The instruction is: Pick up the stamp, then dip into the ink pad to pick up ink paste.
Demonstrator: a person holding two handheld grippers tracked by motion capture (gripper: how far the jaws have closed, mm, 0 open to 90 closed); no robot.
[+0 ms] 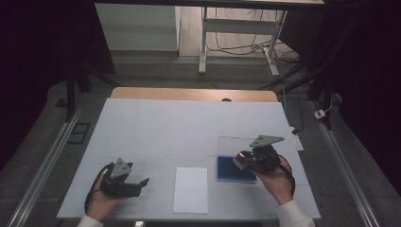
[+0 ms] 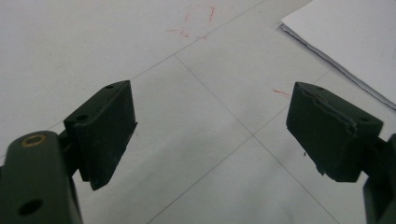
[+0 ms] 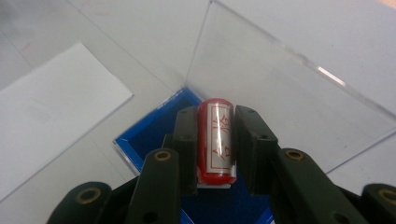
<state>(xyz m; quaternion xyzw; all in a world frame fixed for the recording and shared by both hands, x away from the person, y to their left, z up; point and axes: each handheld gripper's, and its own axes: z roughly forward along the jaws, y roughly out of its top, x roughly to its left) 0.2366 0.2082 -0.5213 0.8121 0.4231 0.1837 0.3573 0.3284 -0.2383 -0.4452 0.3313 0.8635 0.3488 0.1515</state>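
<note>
A shallow blue box (image 1: 229, 171) sits on the right half of a white-covered desk (image 1: 189, 127), its clear lid (image 3: 280, 84) swung open and standing up behind it. The inside of the box is dark blue in the high view; what lies in it, if anything, cannot be made out.

The right gripper (image 1: 242, 161) hangs over this box, held in the person's right hand (image 1: 276, 179). Its two black jaws are pressed tight against a small stamp (image 3: 217, 140), one on each side. In the right gripper view the stamp is a short cylinder with a red body and a white face bearing red characters inside a thin red frame. It is off the desk, just above the open blue box, with the clear lid rising beyond it.

The left gripper (image 1: 142, 182) lies low over the near left part of the desk, in the person's left hand (image 1: 101, 201). In the left gripper view its jaws stand wide apart with nothing between them, above bare white surface marked with faint lines and a few small red scribbles (image 2: 198, 21).

Between the two grippers lies one white sheet of paper (image 1: 190, 189), flat on the desk, just left of the blue box and apart from it.

Counted: one box with one lid, one stamp, one sheet of paper, two grippers.
</note>
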